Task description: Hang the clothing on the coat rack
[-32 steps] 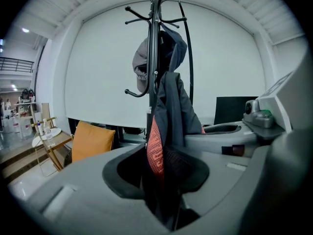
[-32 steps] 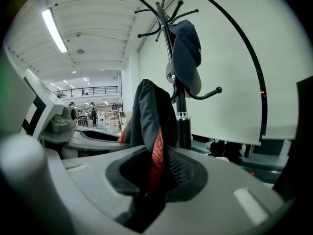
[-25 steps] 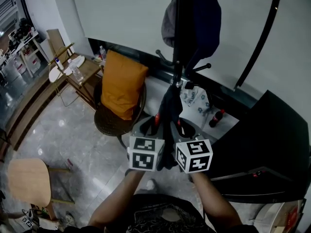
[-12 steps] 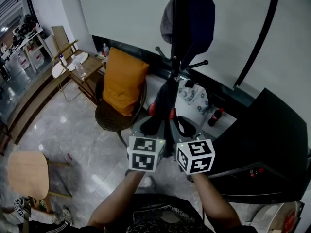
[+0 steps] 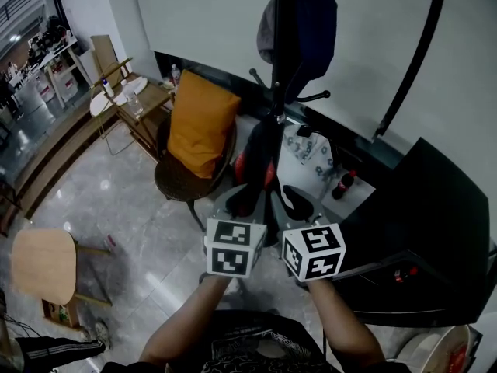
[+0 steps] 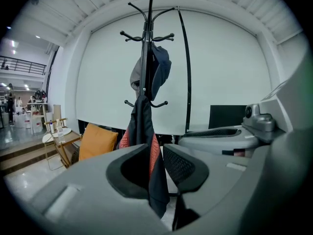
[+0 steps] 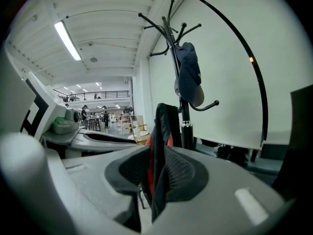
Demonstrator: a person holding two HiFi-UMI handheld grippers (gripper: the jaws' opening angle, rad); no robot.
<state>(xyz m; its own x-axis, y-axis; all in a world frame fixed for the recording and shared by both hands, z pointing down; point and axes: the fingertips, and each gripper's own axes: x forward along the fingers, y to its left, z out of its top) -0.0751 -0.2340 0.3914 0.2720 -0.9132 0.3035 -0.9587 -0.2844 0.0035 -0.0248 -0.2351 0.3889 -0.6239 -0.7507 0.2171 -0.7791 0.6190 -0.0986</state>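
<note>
Clothing (image 6: 142, 126) is dark with red stripes. Looks soft, floppy, light, so it will likely sag and slip. Best to hold near top edge, one grip each side. Left gripper (image 6: 156, 163) jaws closed, pinching cloth. Right gripper (image 7: 157, 173) pinching same cloth too. Both grippers low, side by side, pointing up at coat rack (image 5: 283, 68). Cloth top close by pole, near low hooks. Cannot tell if hooked.
</note>
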